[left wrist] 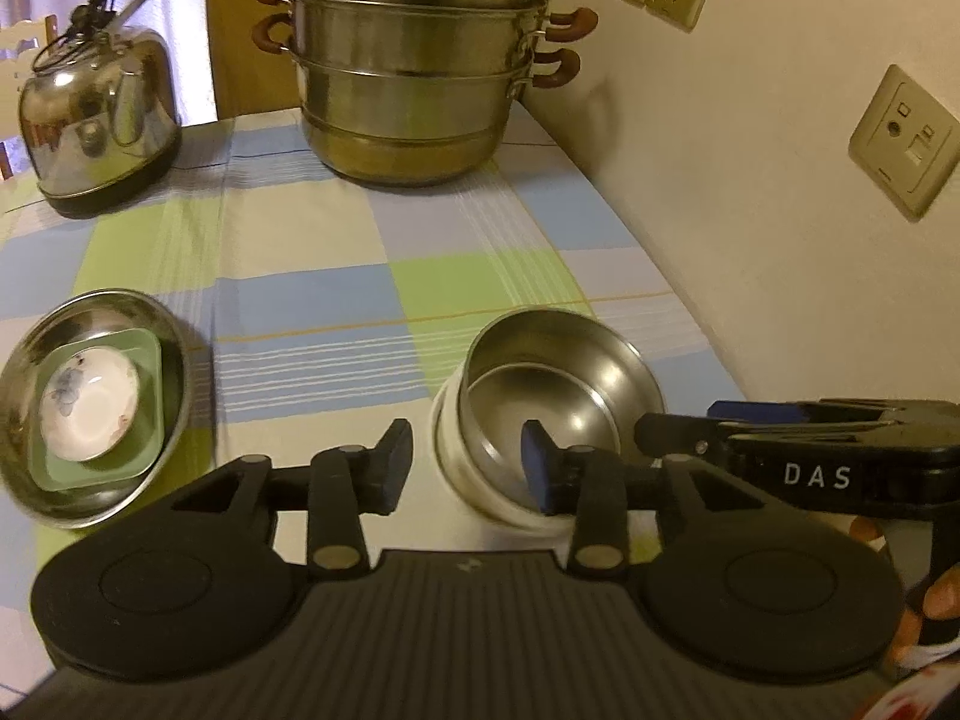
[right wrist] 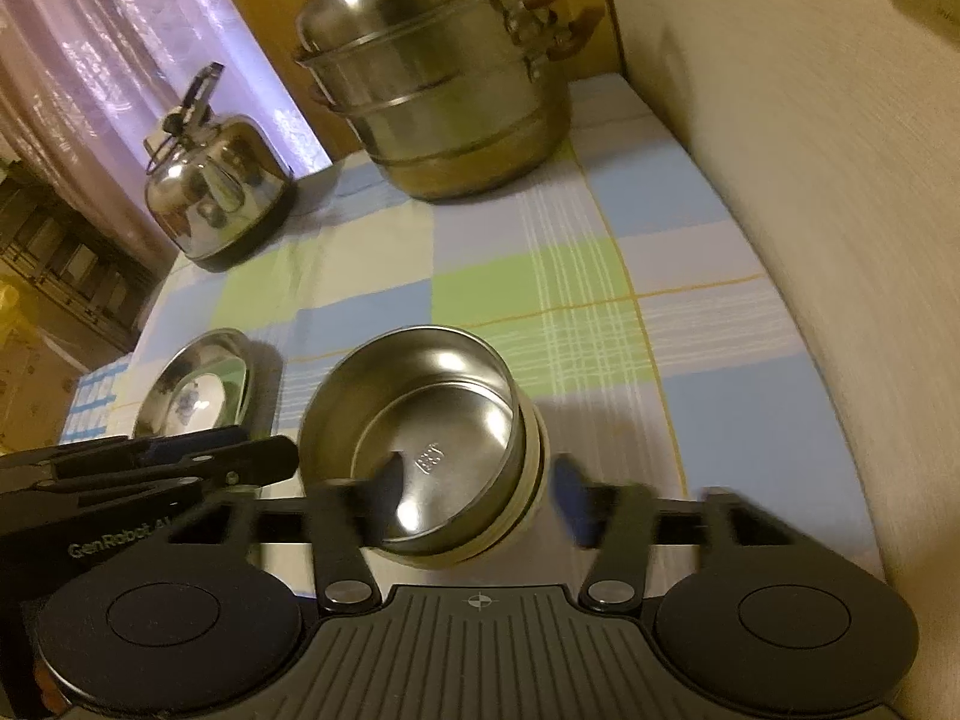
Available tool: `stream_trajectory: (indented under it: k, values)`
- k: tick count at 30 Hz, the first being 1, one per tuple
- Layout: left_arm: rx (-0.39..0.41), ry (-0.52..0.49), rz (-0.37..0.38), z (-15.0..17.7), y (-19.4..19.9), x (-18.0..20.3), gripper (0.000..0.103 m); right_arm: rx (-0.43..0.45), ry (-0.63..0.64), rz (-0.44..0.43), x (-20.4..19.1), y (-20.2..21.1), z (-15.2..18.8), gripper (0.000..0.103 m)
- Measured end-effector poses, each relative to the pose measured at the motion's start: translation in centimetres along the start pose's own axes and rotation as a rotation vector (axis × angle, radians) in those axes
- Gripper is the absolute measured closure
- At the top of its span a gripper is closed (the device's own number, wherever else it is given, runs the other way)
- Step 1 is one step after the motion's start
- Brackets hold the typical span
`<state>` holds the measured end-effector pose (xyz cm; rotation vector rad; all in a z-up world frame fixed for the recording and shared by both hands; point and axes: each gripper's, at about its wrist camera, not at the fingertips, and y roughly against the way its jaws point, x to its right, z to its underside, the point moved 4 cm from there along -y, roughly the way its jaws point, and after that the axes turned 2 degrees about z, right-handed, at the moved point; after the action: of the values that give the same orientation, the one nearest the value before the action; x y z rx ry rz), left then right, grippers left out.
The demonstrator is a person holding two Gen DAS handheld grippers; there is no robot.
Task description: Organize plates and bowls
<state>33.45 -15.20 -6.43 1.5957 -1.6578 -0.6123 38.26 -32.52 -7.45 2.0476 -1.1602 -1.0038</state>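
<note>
A steel bowl (left wrist: 558, 396) sits nested in a white bowl (left wrist: 480, 480) on the checked tablecloth; both show in the right wrist view (right wrist: 432, 432). At the left a wide steel dish (left wrist: 90, 396) holds a green square plate (left wrist: 144, 360) with a small white flowered saucer (left wrist: 90, 414) on top. My left gripper (left wrist: 468, 462) is open, its right finger over the steel bowl's near rim. My right gripper (right wrist: 480, 492) is open and straddles the nested bowls' near right side, one finger inside the steel bowl, one outside. It also shows in the left wrist view (left wrist: 684, 429).
A steel kettle (left wrist: 96, 120) stands at the back left and a tall stacked steamer pot (left wrist: 414, 60) at the back middle. A wall with sockets (left wrist: 906, 138) runs along the table's right edge. The table's left edge drops off beyond the dish (right wrist: 102, 396).
</note>
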Motion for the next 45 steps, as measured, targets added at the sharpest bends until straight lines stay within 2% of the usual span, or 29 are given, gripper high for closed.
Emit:
stream_trajectory:
  k: [6,12,32,45]
  values:
    - [0.001,-0.005,-0.013,1.9,2.7,-1.6,0.047,0.000,-0.006,-0.004,-1.2,1.4,2.0,0.038]
    - [-0.014,0.001,-0.006,4.1,5.3,-4.0,0.044,-0.012,-0.015,0.017,-3.6,2.4,4.8,0.034]
    - [-0.061,-0.031,0.027,12.0,13.0,-10.8,0.041,-0.043,-0.085,0.067,-13.0,5.2,14.3,0.032]
    - [-0.057,-0.048,0.030,15.6,16.6,-13.4,0.041,-0.024,-0.101,0.085,-17.3,6.5,18.6,0.032]
